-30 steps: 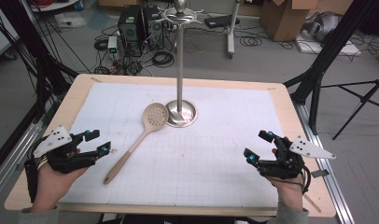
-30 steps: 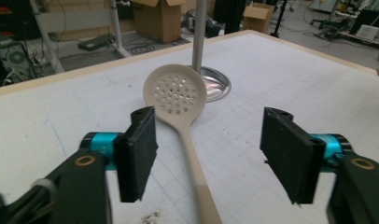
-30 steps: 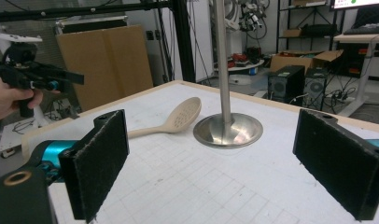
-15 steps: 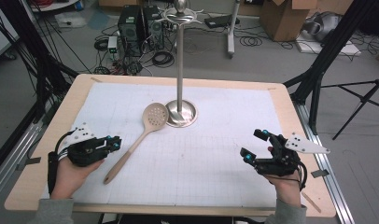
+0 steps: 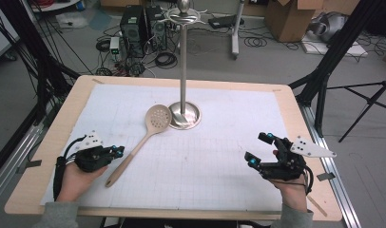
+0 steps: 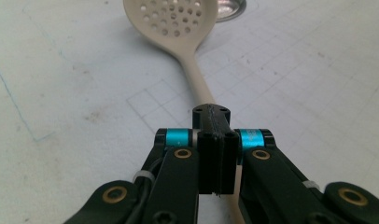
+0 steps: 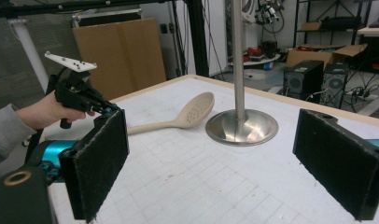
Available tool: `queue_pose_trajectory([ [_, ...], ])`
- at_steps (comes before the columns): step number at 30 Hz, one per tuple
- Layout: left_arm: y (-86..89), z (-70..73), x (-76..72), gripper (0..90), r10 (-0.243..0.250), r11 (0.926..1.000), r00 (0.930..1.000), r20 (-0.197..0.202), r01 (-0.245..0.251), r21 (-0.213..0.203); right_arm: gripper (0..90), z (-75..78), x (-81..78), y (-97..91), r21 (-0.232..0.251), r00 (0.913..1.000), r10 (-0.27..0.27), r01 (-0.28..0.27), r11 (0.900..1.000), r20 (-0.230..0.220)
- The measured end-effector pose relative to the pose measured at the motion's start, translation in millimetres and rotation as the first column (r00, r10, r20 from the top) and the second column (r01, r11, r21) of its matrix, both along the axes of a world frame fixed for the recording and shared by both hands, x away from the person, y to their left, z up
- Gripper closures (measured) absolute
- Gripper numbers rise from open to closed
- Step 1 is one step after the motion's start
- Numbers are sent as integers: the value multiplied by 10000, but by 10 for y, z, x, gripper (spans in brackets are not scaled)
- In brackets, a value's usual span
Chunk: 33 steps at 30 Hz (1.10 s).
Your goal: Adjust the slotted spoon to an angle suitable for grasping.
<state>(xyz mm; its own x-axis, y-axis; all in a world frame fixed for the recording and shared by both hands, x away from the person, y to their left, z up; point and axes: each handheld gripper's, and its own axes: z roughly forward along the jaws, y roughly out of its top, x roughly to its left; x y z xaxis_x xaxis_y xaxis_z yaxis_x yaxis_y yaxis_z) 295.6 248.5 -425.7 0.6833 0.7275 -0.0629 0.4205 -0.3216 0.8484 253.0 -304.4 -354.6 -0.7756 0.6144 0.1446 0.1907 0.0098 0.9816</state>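
A beige slotted spoon (image 5: 155, 121) lies on the white gridded mat, bowl beside the stand's base and handle running toward the front left. In the left gripper view the spoon (image 6: 180, 23) stretches away from my jaws. My left gripper (image 5: 119, 151) (image 6: 211, 112) sits low on the mat, and its jaws have just closed, pinched together on the handle's lower part. Its pads hide the gripped stretch. My right gripper (image 5: 257, 148) (image 7: 211, 172) rests at the front right, open and empty, facing the spoon (image 7: 190, 114) and the left gripper (image 7: 80, 100).
A tall metal stand (image 5: 183, 71) with a round base (image 5: 184, 116) rises from the middle back of the mat, hooks at its top. The wooden table edge (image 5: 295, 109) frames the mat. Computer towers, cables and boxes stand on the floor beyond.
My left gripper has sunk toward the mat, shifted onto the spoon's handle, and its jaws went from open to closed. The right gripper and the spoon have stayed put.
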Motion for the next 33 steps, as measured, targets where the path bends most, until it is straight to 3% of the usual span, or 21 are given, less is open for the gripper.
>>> queue_pose_trajectory([
  [11, 29, -137, 4, 893, -126, 9987, 9984, -549, 153, 493, 96, -5, 3, 24, -133, 9999, 49, -50, 9999, -95],
  [17, 3, -166, -13, 894, -491, 9963, 9957, -789, 544, 660, 96, -2, -1, 1, -61, 10000, -11, 10, 10000, -89],
  [24, 9, -225, -40, 895, -367, 9979, 9957, -848, 411, 505, 96, 10, -13, -13, 46, 10000, 10, -9, 10000, -58],
  [33, -95, -223, -121, 895, -726, 9956, 9936, -870, 774, 521, 96, 7, -13, -20, 33, 9999, -9, 9, 10000, -117],
])
